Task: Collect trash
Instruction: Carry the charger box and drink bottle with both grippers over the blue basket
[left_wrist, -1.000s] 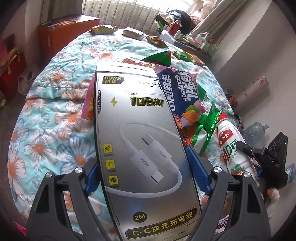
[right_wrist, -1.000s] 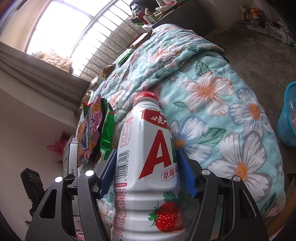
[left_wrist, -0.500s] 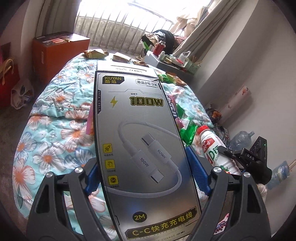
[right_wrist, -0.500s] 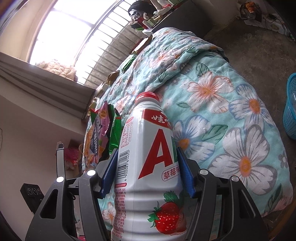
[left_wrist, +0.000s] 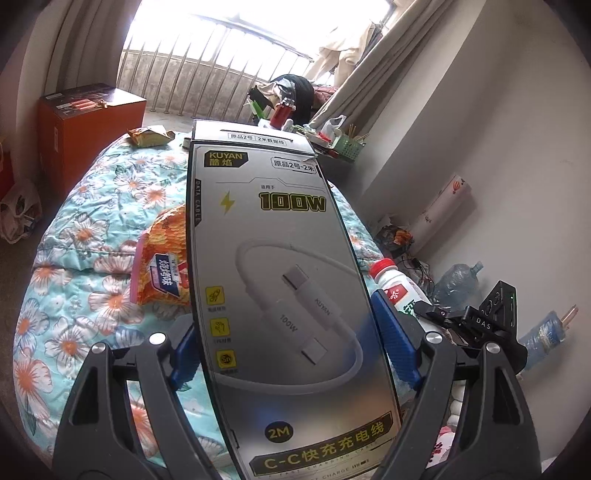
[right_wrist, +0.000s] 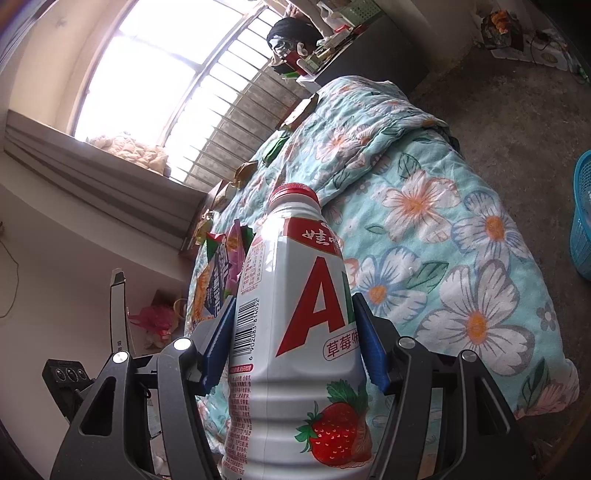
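My left gripper (left_wrist: 288, 354) is shut on a silver charging-cable box (left_wrist: 280, 280), held upright above the floral bed quilt (left_wrist: 85, 258). My right gripper (right_wrist: 291, 343) is shut on a white strawberry milk bottle (right_wrist: 295, 332) with a red cap, raised above the quilt (right_wrist: 443, 258). That bottle (left_wrist: 397, 288) and the right gripper also show at the right of the left wrist view. An orange snack bag (left_wrist: 162, 262) lies on the quilt left of the box. More wrappers (right_wrist: 221, 258) lie on the quilt behind the bottle.
An orange box (left_wrist: 88, 122) stands left of the bed. A cluttered desk (left_wrist: 325, 140) sits under the window. A blue plastic basket (right_wrist: 583, 214) stands on the floor at the right. Wrappers (left_wrist: 149, 134) lie at the bed's far end. Water jugs (left_wrist: 458, 280) stand by the wall.
Both grippers have lifted up and back from the bed with their loads. The wrapper pile has dropped out from behind the box, and the orange snack bag now shows on its left.
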